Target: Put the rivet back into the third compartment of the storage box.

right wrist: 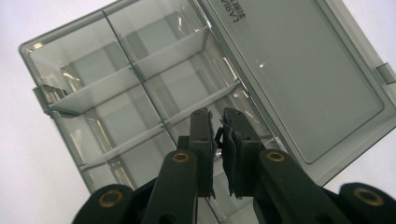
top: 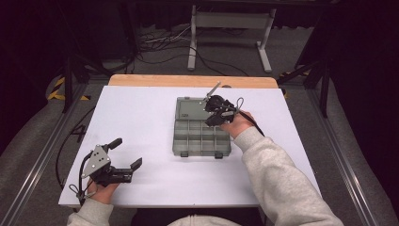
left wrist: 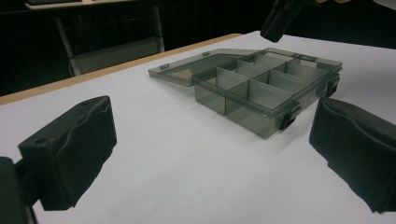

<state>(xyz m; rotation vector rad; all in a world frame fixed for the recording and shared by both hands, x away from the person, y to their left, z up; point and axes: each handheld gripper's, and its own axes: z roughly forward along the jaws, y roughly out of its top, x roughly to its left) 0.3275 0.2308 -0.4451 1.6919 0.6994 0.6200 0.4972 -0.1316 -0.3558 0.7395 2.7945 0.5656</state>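
While the left gripper (top: pixel 126 153) gapes, the right gripper (right wrist: pixel 218 122) pinches above the organizer box (top: pixel 201 139)

Dark room, grey floor (top: pixel 301 52), cables (top: pixel 160 40)

Organizer box (right wrist: pixel 140 93) — smoky, glossy clear plastic; table (top: pixel 141 117) matt white, far edge probably wood.

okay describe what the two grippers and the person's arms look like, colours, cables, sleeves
Both grippers are black. The left gripper carries a grey three-cornered plate, thick padded fingers and a looped black cable. The right gripper has brass-coloured rivets on its arms and a trailing black cable. Both sleeves are light grey.
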